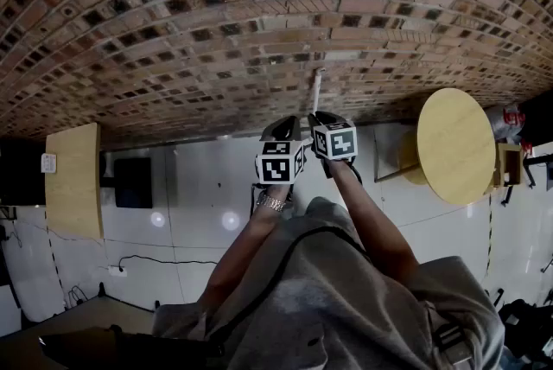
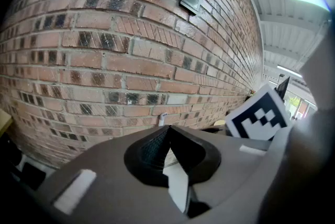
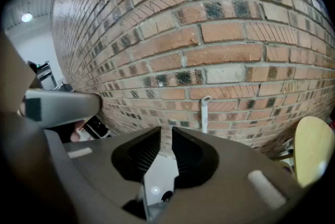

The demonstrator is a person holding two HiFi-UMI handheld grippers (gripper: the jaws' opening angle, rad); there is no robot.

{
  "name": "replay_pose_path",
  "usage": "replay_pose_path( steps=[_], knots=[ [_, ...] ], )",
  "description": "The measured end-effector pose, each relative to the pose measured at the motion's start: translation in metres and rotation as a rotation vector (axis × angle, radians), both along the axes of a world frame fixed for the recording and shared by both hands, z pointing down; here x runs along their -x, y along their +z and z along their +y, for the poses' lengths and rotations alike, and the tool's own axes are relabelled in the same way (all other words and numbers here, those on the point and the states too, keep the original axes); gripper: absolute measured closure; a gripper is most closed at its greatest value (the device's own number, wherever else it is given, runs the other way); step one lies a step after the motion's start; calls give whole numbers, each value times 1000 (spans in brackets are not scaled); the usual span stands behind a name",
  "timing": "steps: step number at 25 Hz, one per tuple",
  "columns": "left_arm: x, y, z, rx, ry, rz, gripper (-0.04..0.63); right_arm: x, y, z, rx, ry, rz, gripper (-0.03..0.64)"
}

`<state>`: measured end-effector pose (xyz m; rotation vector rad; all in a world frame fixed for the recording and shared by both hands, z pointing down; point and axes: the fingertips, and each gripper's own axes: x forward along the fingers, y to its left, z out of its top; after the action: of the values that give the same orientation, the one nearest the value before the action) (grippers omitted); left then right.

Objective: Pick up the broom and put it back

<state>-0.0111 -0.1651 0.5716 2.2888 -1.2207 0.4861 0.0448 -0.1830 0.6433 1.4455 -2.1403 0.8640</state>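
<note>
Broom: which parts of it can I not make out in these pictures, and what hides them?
- Head view: only the upper broom handle shows against the brick wall; the right tongs cover the rest.
- Right gripper view: the handle's lower part is behind the tongs' grey body.
- Left gripper view: only a tiny white tip shows above the left tongs, too small to identify.
- No view shows its lower end.

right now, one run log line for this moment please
broom handle: standing at brick wall, not held | left gripper: fingers together, empty | right gripper: fingers slightly apart, empty
</note>
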Motion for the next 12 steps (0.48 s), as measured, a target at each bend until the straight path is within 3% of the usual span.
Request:
replay_pose_path(
  steps=[5, 8, 12],
  knots=[
    [9, -7, -35, 7, -31, 44, 591, -32, 45, -88, 24, 51, 117, 548],
    [20, -2, -46, 26, -63, 27, 591, -55, 94, -126, 134, 53, 193, 461],
    [45, 8, -51, 53, -135, -4, 591, -67, 136, -156, 231, 13, 262, 436]
  ],
)
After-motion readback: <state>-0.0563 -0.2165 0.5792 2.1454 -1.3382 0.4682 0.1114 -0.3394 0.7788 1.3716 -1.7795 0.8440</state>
